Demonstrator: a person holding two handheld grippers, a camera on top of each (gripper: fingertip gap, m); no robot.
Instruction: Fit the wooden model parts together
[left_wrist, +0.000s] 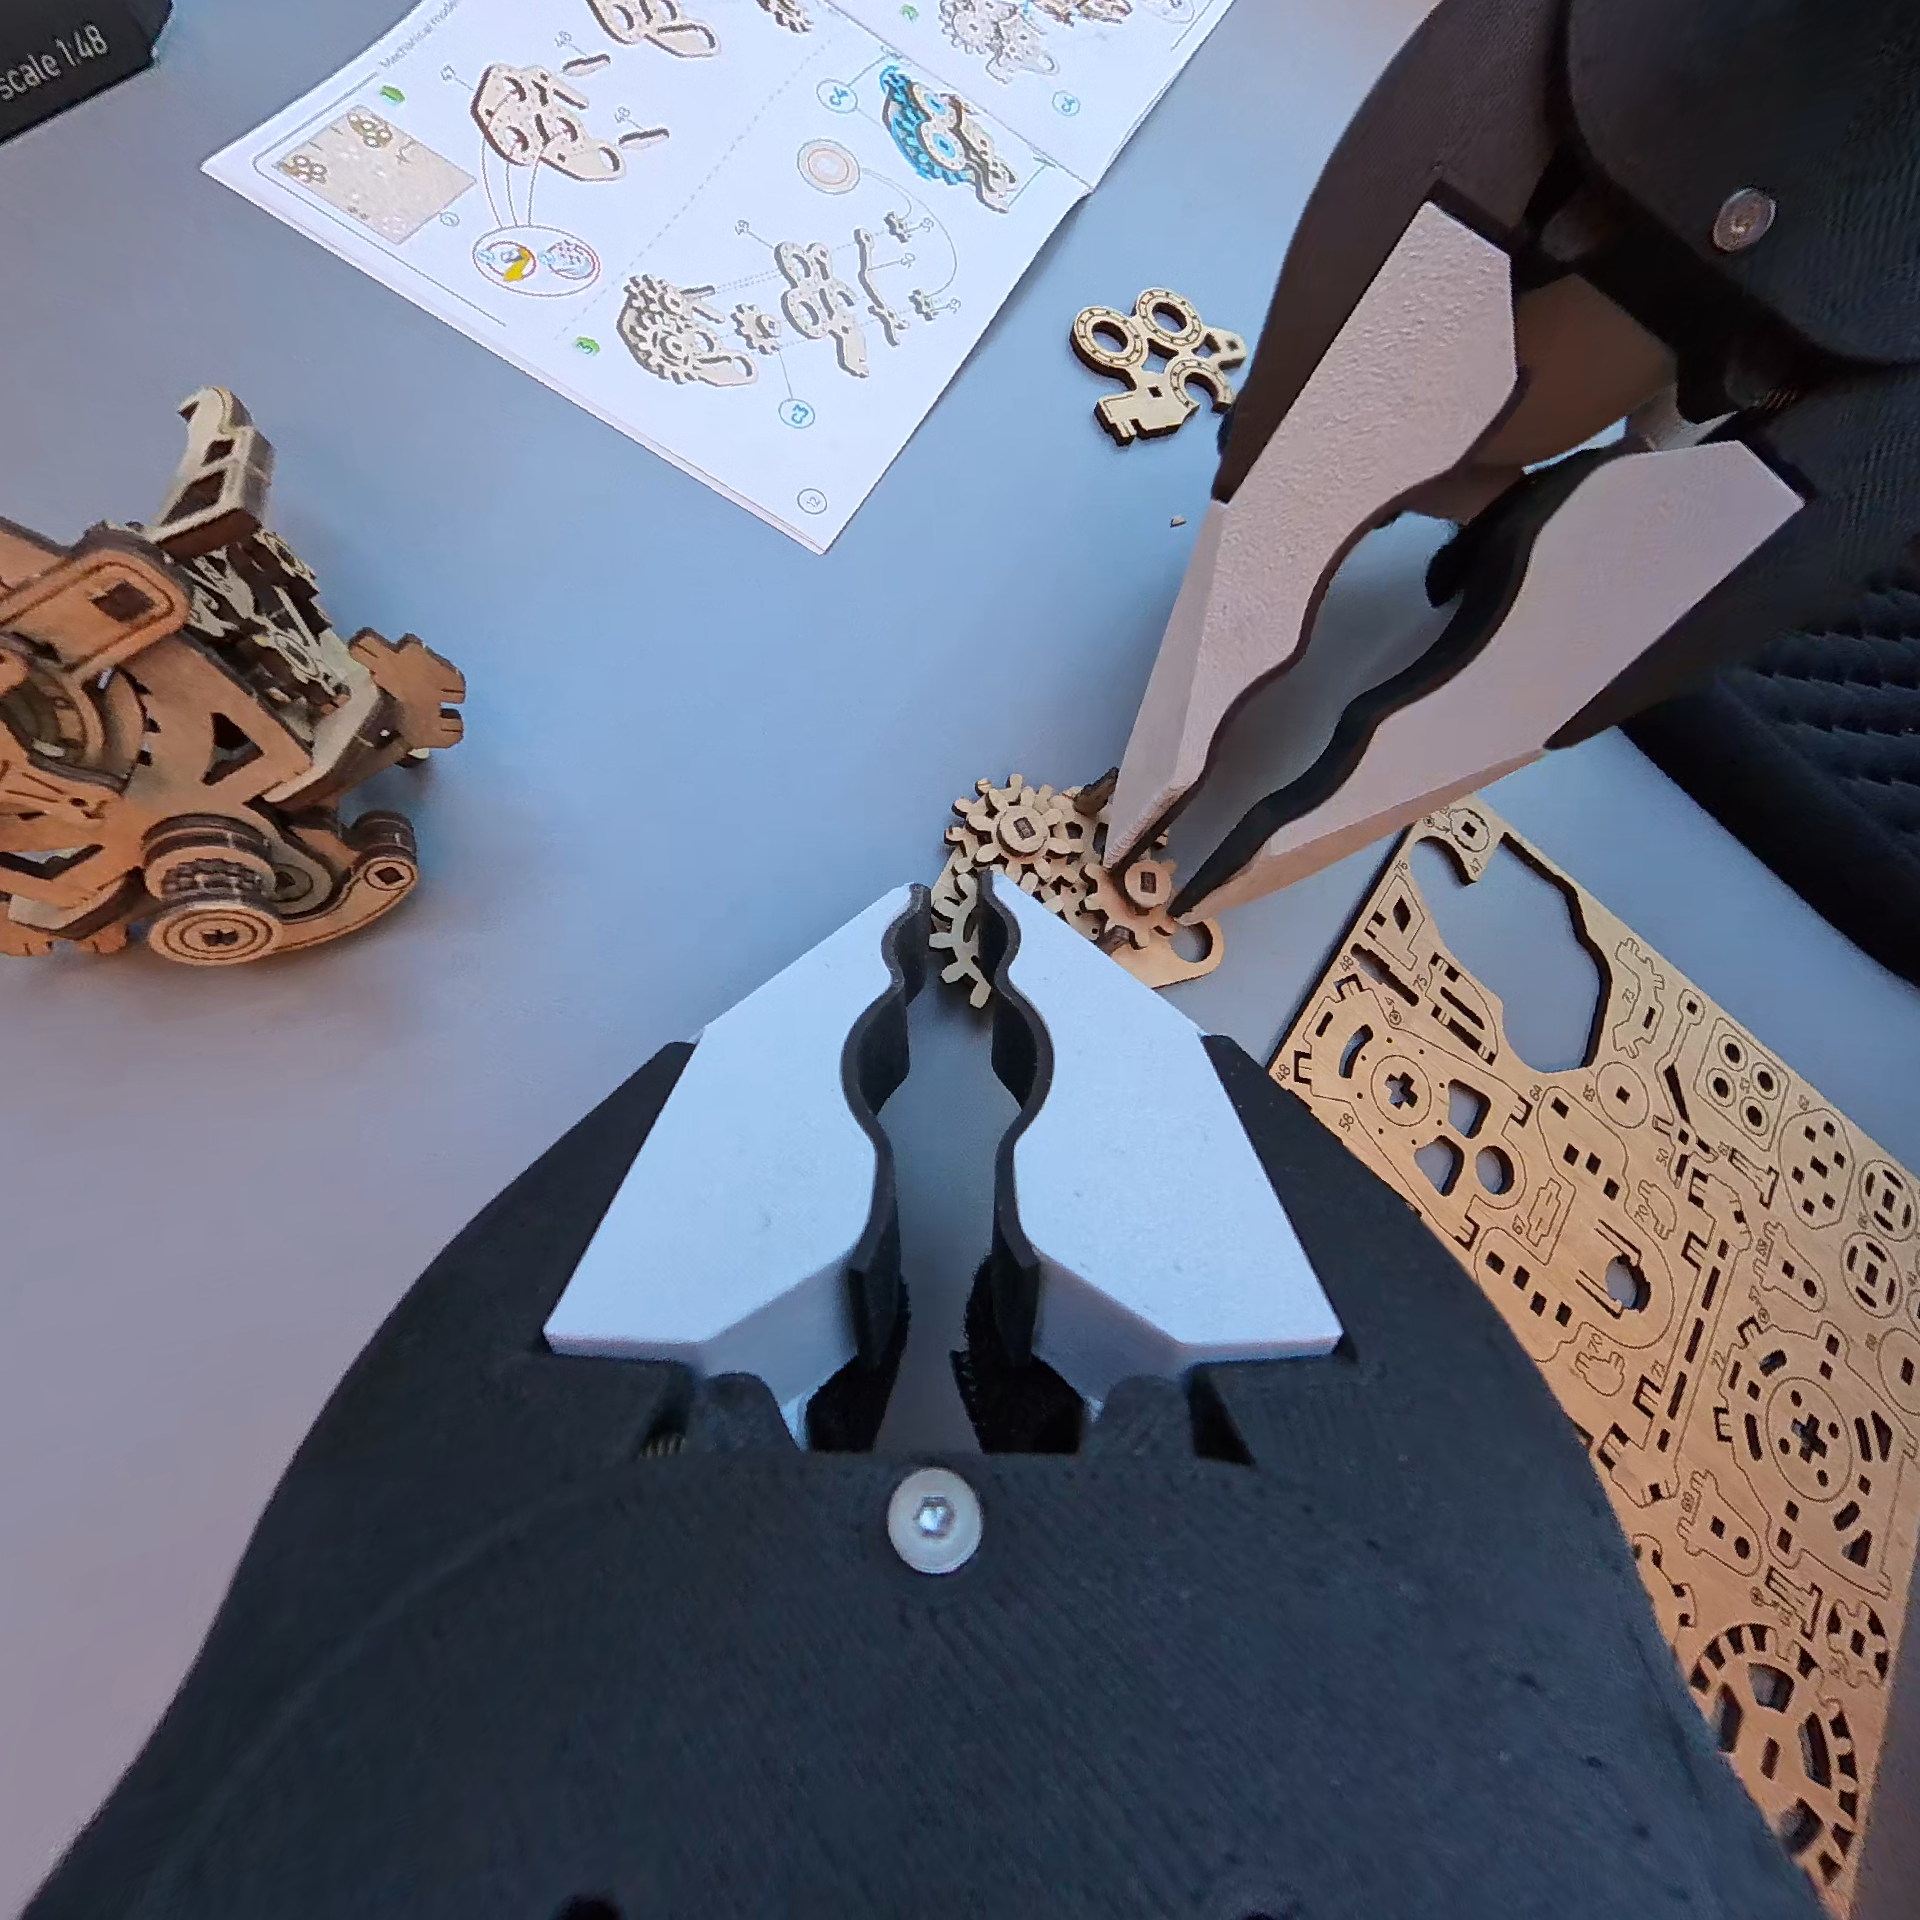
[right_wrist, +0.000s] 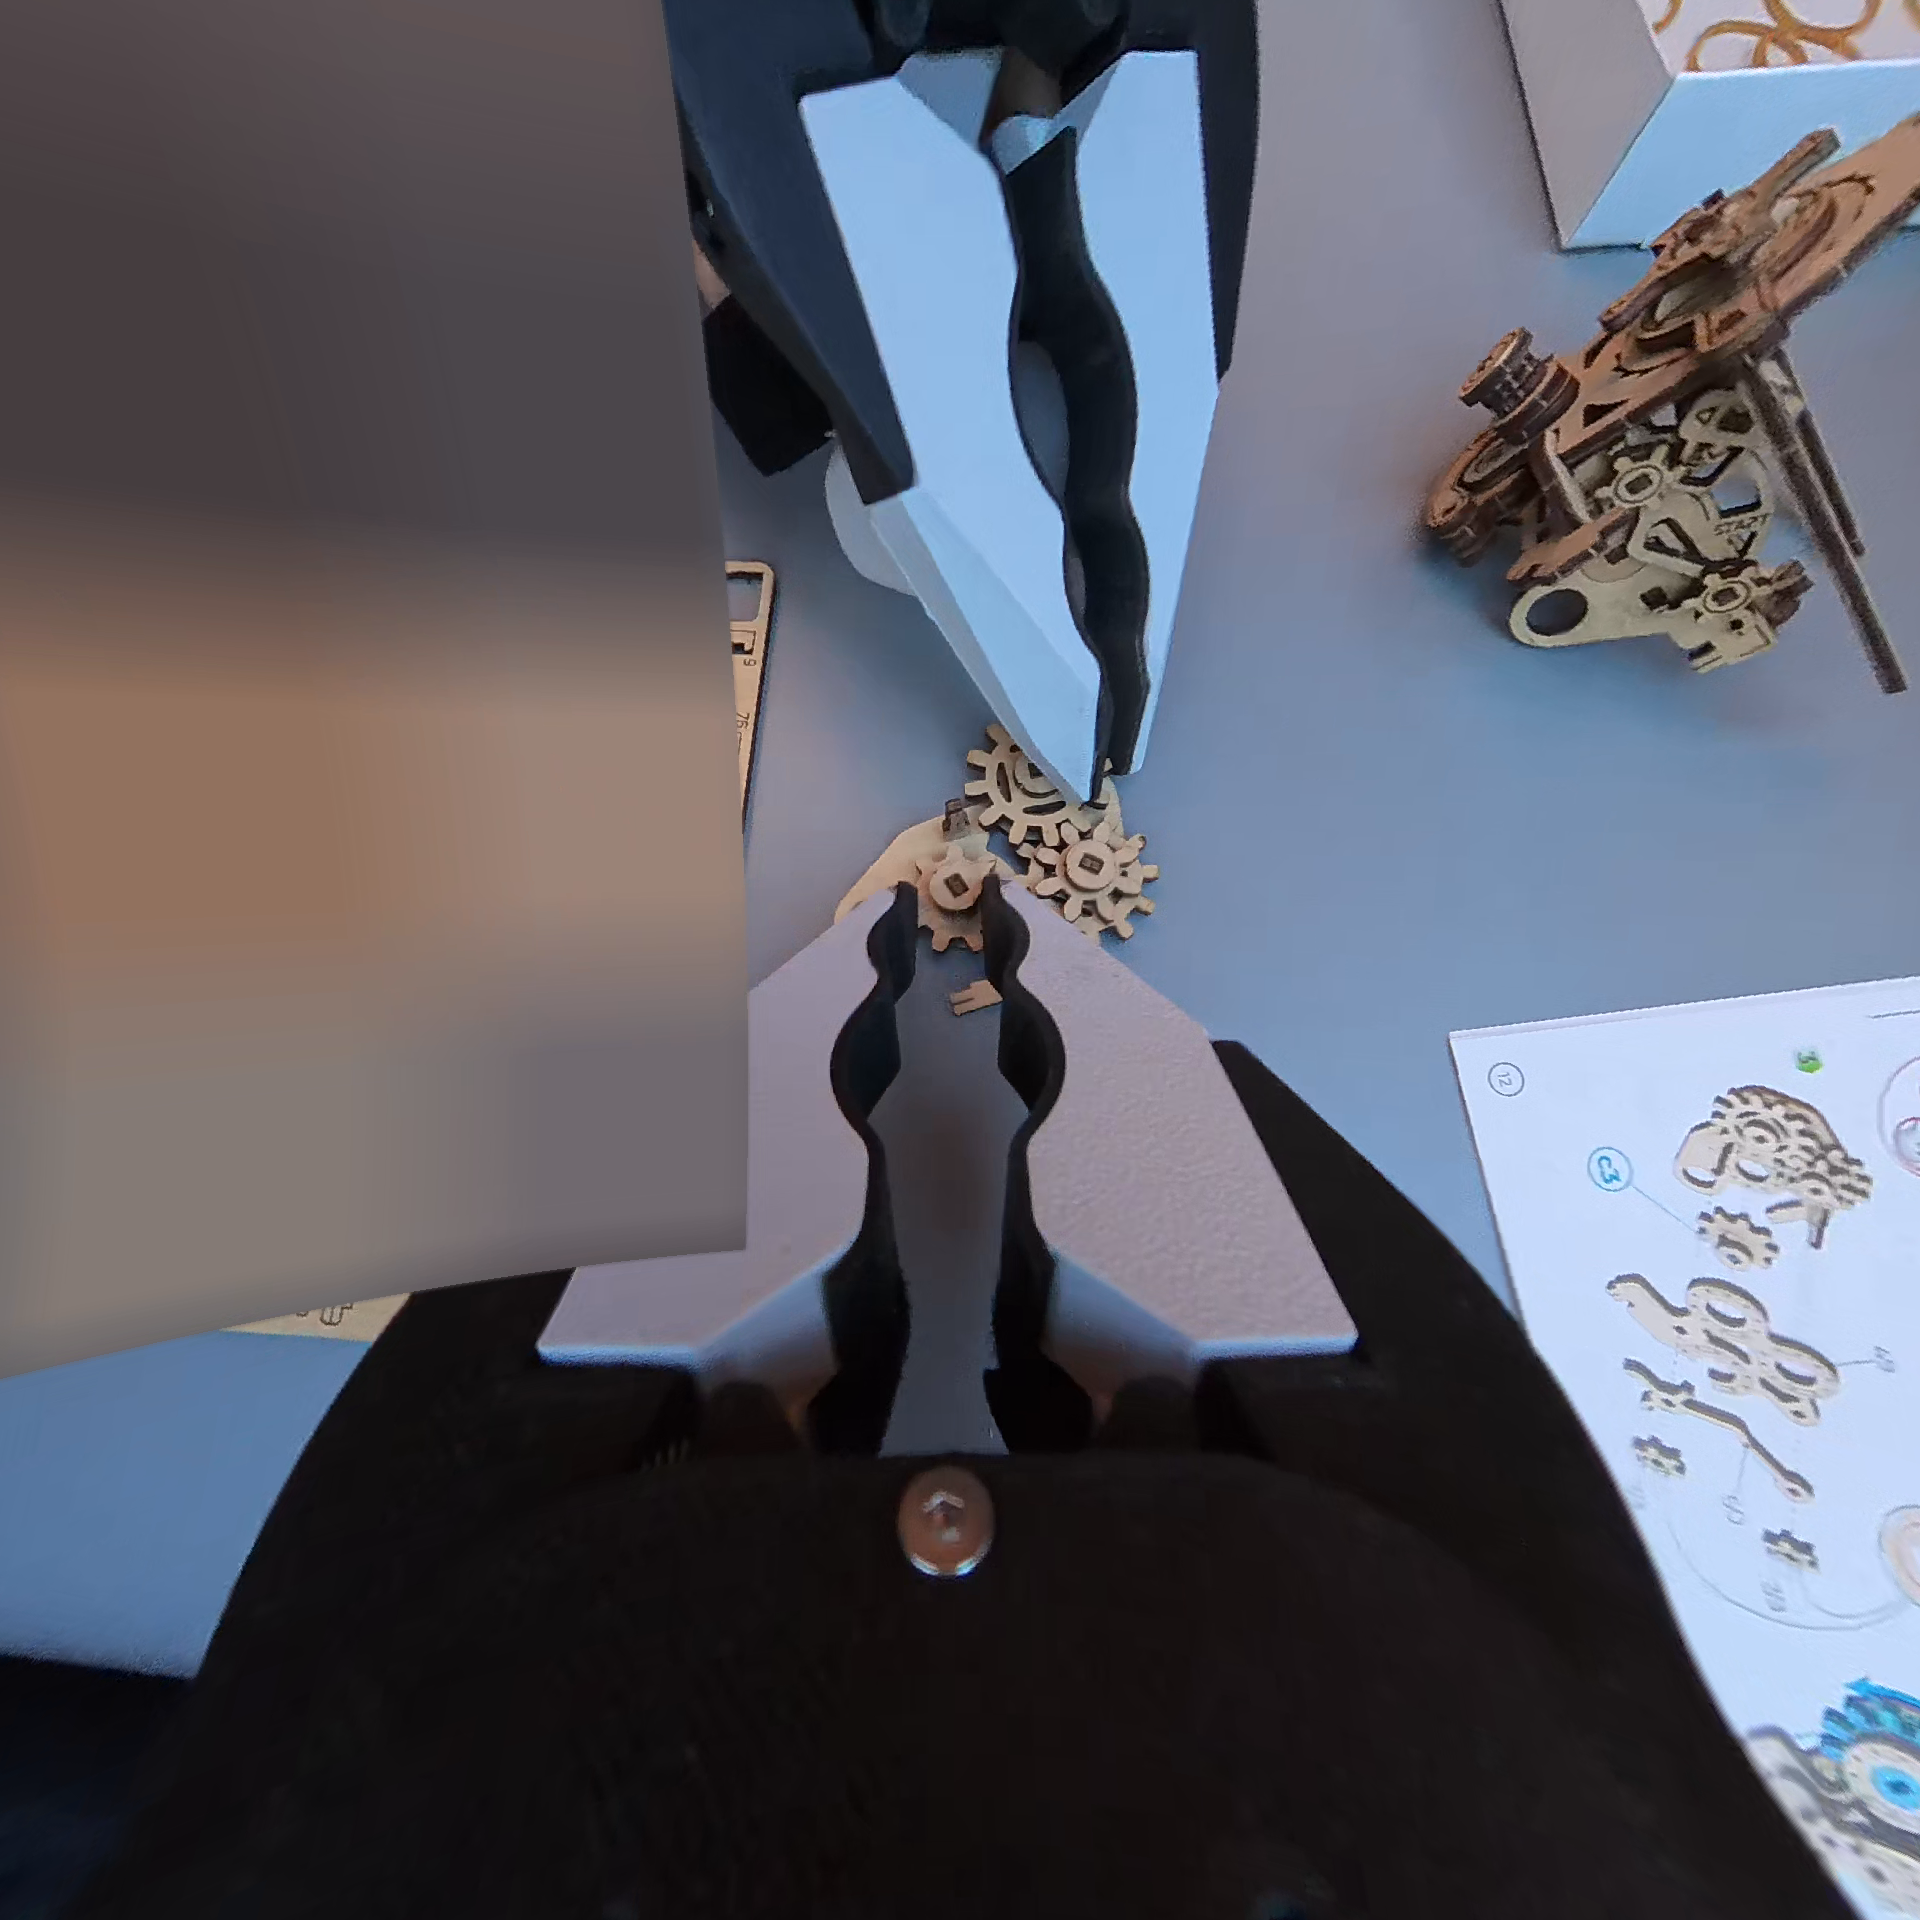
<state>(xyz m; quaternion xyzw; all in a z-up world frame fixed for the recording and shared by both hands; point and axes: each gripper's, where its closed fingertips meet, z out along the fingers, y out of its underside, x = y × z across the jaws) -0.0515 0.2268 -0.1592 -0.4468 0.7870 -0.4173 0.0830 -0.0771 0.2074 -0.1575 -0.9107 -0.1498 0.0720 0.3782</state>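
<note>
While the wooden gear assembly (left_wrist: 1049, 862) lies mid-table on the grey table (left_wrist: 644, 727), the left gripper (left_wrist: 961, 909) pinches the rim of its larger gear (left_wrist: 961, 935) between nearly closed fingers. The right gripper (right_wrist: 951, 904) nips the small gear (right_wrist: 953, 896), with the finished wooden model (left_wrist: 187, 727), instruction booklet (left_wrist: 675, 208) and punched plywood sheet (left_wrist: 1662, 1247) lying around them.

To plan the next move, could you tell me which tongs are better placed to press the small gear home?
Probably the right tongs: their tips already flank the small gear, while the left tongs grip the large gear.
</note>
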